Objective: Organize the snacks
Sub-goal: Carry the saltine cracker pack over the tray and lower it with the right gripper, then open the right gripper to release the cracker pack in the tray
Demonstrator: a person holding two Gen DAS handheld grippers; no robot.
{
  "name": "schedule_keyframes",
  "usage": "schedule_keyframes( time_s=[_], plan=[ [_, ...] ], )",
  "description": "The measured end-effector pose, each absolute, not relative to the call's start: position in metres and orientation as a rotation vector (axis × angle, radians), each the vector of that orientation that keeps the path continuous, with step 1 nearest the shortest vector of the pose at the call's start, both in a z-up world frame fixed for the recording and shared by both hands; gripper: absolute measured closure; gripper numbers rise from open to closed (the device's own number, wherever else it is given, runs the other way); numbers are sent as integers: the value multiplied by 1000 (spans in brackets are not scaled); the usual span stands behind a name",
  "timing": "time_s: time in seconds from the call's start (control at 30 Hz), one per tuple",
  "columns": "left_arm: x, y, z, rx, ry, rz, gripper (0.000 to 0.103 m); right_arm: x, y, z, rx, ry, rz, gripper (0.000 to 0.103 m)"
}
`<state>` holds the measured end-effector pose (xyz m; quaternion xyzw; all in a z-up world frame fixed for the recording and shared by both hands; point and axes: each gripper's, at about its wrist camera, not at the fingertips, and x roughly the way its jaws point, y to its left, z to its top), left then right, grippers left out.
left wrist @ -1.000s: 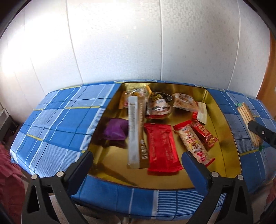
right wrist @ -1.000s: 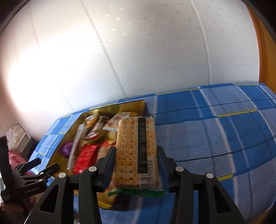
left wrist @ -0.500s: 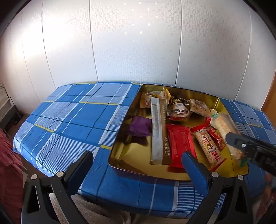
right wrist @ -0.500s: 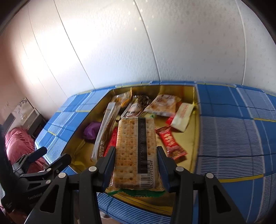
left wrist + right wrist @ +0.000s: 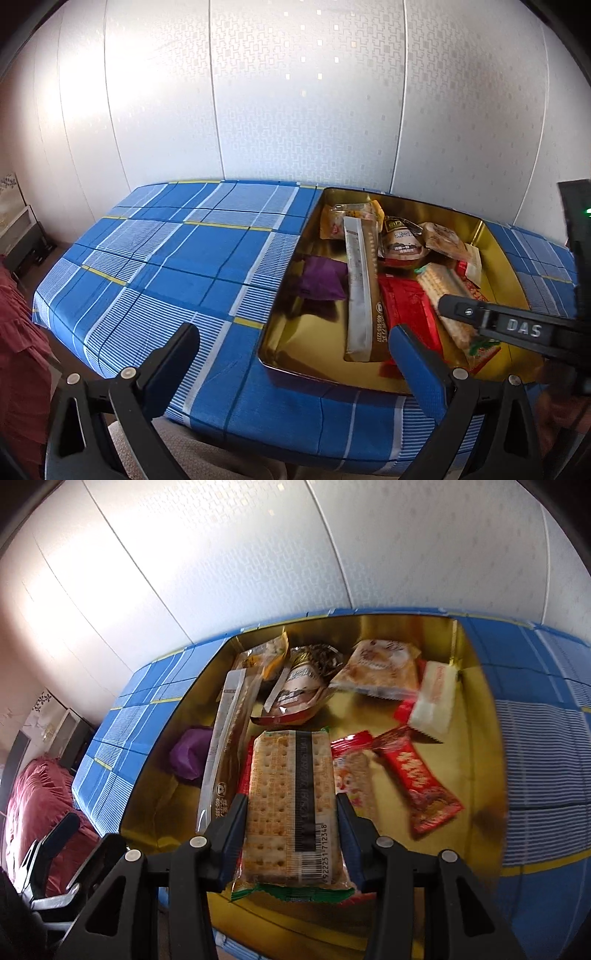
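Observation:
My right gripper (image 5: pixel 291 812) is shut on a clear pack of square crackers (image 5: pixel 291 805), held above the near half of the gold tin tray (image 5: pixel 476 716). In the left wrist view the same cracker pack (image 5: pixel 445 295) hangs over the tray (image 5: pixel 280 295) in the right gripper (image 5: pixel 461 314). Several snacks lie in the tray: a long brown and white bar (image 5: pixel 362 284), a purple wrapper (image 5: pixel 321 282), a red pack (image 5: pixel 406 310). My left gripper (image 5: pixel 291 354) stands open and empty over the table's near edge, left of the tray.
A blue checked cloth (image 5: pixel 177 266) covers the table; its left half is bare. A white panelled wall (image 5: pixel 295 92) stands behind. A dark red fabric (image 5: pixel 33 797) lies low at the left, with a small shelf (image 5: pixel 18 232) beyond.
The right gripper carried the cracker pack leftward from the cloth to over the tray. The left gripper's view shifted left, so the tray now sits at its right.

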<state>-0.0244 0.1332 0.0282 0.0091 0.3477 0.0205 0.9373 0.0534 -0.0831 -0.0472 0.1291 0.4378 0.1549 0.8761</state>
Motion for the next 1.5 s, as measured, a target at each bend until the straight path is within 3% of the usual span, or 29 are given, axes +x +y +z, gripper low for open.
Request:
schedule_keyframes(
  time_s=[0.33,0.63,0.77,0.93,1.5],
  plan=[
    [-21,136,22,15,721,34,0,91,-79,-61,206,935,226,56],
    [-14,130,16,14,769,35,0,73,-84,-54,163,910,233,55],
    [-14,130,16,2,775,31,0,72,-80,-57,106,917,229,63],
    [-17,129,16,0,779,37,0,69,-85,-58,127,912,224,65],
    [-22,121,13,-9,832,40,0,10,-94,-33,170,731,230,61]
  ],
)
